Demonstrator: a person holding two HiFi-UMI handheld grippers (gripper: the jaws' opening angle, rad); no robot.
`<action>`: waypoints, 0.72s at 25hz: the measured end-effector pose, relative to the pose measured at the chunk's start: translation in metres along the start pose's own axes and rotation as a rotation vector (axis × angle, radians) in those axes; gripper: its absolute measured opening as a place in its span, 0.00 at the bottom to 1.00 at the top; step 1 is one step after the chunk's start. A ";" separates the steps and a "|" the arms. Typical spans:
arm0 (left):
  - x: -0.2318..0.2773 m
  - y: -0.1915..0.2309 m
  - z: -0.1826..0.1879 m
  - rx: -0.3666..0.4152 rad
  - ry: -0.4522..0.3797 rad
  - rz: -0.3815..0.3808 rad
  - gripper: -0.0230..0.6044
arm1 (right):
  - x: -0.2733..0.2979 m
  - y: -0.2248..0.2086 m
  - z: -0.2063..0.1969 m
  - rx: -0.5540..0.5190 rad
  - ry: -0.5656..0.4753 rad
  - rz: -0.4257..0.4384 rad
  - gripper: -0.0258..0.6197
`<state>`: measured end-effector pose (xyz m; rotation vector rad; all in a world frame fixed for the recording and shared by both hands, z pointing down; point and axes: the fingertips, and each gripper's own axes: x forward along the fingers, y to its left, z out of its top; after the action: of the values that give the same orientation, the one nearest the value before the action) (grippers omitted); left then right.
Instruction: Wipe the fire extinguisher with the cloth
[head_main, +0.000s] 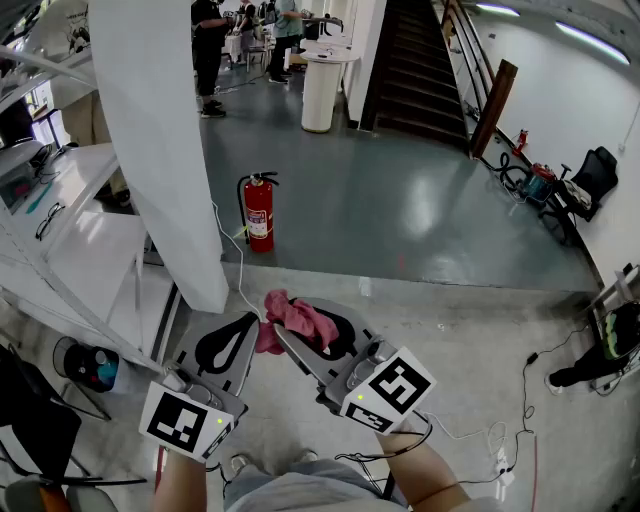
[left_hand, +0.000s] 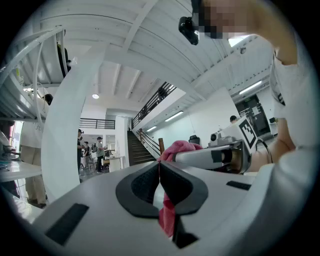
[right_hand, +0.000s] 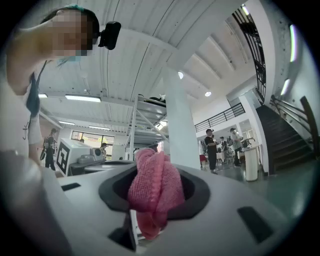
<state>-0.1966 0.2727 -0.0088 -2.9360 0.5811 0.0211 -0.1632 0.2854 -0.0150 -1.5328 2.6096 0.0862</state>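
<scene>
A red fire extinguisher (head_main: 258, 213) stands upright on the grey floor beside a white pillar, well ahead of both grippers. My right gripper (head_main: 290, 325) (right_hand: 152, 186) is shut on a bunched pink cloth (head_main: 302, 315) (right_hand: 152, 192), which bulges out over its pads. My left gripper (head_main: 252, 320) (left_hand: 159, 172) sits just left of it, tips almost touching the right one. Its pads meet in a thin line, and a strip of the pink cloth (left_hand: 167, 217) runs down between them. The right gripper (left_hand: 200, 157) shows beyond it with the cloth on top.
A white pillar (head_main: 160, 150) rises close on the left, with white tables and shelving (head_main: 90, 250) beside it. A white cable (head_main: 480, 432) trails over the floor at right. A staircase (head_main: 415, 70), a round white counter (head_main: 322, 90) and people (head_main: 207, 50) lie beyond.
</scene>
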 end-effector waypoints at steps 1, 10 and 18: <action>0.000 -0.001 0.001 0.011 -0.002 -0.002 0.06 | 0.000 0.002 0.000 0.002 0.001 0.003 0.25; -0.001 0.001 0.005 0.040 0.020 -0.004 0.06 | 0.005 0.004 0.005 0.000 -0.023 0.002 0.25; 0.015 -0.005 0.004 0.045 0.019 -0.004 0.06 | -0.006 -0.011 0.006 0.003 -0.020 -0.006 0.25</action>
<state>-0.1811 0.2726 -0.0125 -2.8973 0.5708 -0.0204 -0.1506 0.2858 -0.0200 -1.5310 2.5883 0.0959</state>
